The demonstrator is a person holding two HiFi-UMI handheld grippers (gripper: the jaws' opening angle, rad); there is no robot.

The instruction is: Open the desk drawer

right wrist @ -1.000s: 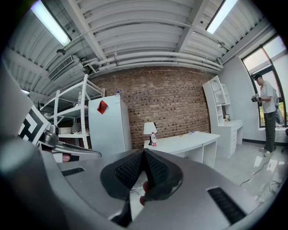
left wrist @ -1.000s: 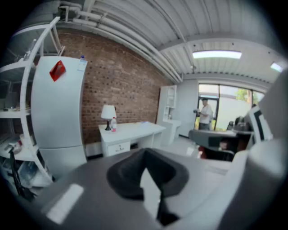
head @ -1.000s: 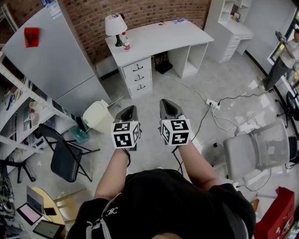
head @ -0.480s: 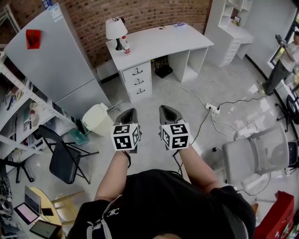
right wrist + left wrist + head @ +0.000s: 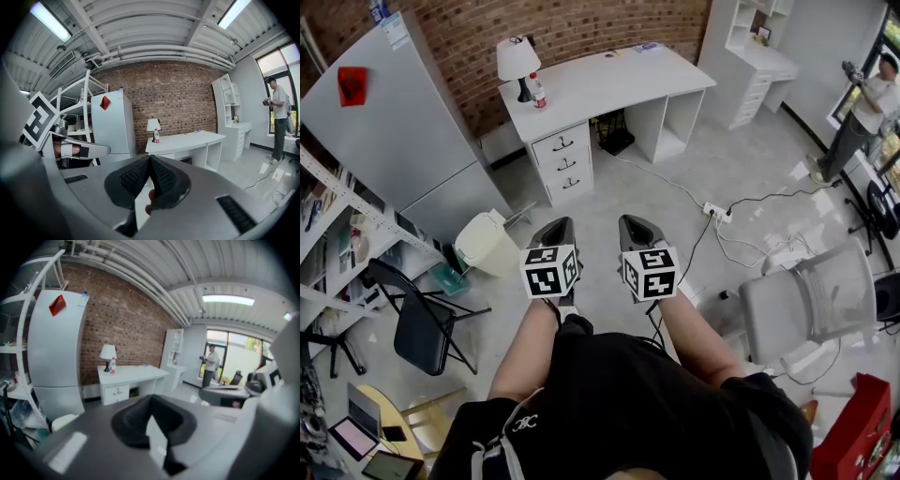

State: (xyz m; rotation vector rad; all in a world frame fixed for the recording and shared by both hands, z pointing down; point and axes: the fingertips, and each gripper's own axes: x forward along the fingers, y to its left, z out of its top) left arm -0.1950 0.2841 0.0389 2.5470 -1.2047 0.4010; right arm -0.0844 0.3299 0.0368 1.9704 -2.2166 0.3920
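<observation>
The white desk (image 5: 609,80) stands against the brick wall, a good way ahead of me. Its three stacked drawers (image 5: 562,163), each with a dark handle, sit under its left end and are closed. I hold both grippers side by side at waist height, pointing toward the desk and far short of it. The left gripper (image 5: 557,225) is shut with nothing in it, and so is the right gripper (image 5: 635,223). In the left gripper view the drawers (image 5: 115,392) show beyond the closed left gripper (image 5: 150,403). The right gripper (image 5: 150,160) points at the desk (image 5: 187,138).
A lamp (image 5: 516,62) and a bottle (image 5: 537,92) stand on the desk's left end. A grey fridge (image 5: 403,122), a cream bin (image 5: 486,244) and a black folding chair (image 5: 422,319) are at the left. A power strip (image 5: 713,211) with cables and an office chair (image 5: 811,300) are at the right.
The desk has slid left and slightly lower in the head view as I move. Both grippers stay shut, level and side by side.
</observation>
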